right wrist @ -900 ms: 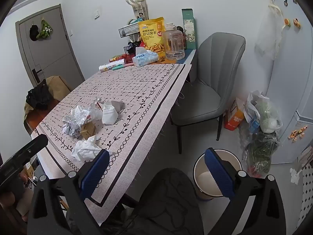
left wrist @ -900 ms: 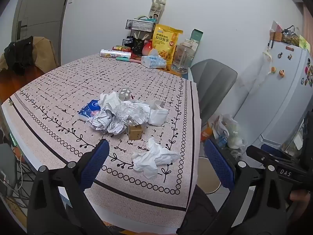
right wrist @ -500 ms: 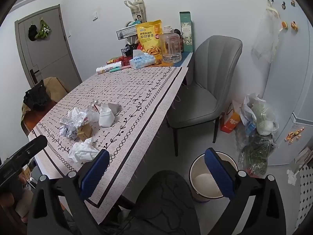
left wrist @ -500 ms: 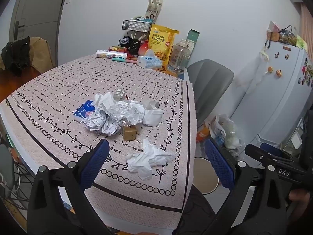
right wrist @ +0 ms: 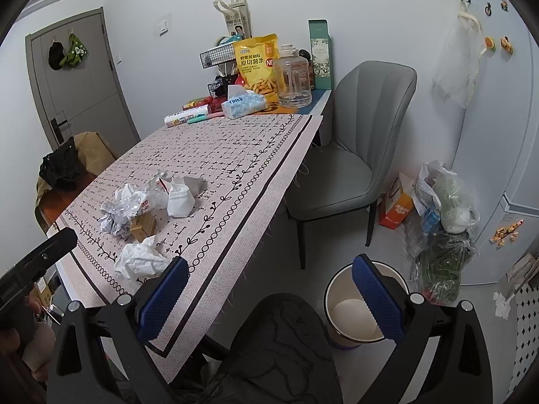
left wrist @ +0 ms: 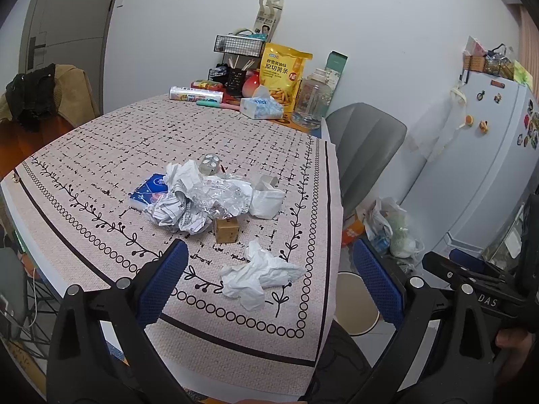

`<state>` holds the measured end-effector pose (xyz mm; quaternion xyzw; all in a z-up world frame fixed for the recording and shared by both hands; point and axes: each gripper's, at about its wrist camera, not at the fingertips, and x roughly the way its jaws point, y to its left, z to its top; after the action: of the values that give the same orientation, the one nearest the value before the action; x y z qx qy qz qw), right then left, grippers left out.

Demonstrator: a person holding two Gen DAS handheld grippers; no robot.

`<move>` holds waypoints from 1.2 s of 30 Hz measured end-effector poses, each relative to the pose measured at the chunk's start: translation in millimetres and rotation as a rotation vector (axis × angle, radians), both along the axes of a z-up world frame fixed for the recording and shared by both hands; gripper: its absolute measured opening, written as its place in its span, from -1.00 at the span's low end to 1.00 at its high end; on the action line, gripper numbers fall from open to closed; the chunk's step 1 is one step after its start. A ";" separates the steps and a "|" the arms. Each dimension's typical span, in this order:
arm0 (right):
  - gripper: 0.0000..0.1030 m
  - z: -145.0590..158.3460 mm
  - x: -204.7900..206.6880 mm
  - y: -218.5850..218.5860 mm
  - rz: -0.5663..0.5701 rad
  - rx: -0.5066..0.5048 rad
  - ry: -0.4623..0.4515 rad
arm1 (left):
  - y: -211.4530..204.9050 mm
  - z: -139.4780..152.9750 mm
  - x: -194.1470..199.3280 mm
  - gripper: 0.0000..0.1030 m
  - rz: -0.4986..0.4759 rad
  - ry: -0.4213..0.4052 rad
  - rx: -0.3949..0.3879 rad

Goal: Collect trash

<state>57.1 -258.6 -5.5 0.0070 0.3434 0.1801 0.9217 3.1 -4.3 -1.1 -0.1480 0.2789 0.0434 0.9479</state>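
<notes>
A: Left wrist view — left gripper [left wrist: 267, 277] jaws fully apart, empty; crumpled tissue [left wrist: 261, 277] sits lower in frame between the pads than just before, trash pile [left wrist: 198, 202] behind it on the table [left wrist: 101, 155]

B: So it is closing in on the tissue; nothing collected yet. Right gripper [right wrist: 269, 299]?

A: Wide open, empty, drifted slightly; bin [right wrist: 340, 289] on the floor beside its right pad

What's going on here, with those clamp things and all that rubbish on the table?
A person holds a grabbing tool in each hand to clear trash. Both the left tool and right tool are open and empty. A crumpled tissue, a small box and a paper pile lie untouched on the table. The bin waits on the floor.
</notes>
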 end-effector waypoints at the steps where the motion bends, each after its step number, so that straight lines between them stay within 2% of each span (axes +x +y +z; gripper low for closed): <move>1: 0.85 0.3 0.2 -0.2 -0.001 0.000 -0.003 | 0.2 2.8 0.0 0.88 -0.003 0.000 -0.001; 36: 0.85 -3.6 0.5 1.0 -0.009 0.002 0.002 | 0.2 3.1 -1.8 0.88 -0.016 -0.022 -0.017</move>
<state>57.6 -257.6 -9.1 0.0095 0.3443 0.1763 0.9221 1.3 -4.1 2.0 -0.1540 0.2699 0.0320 0.9499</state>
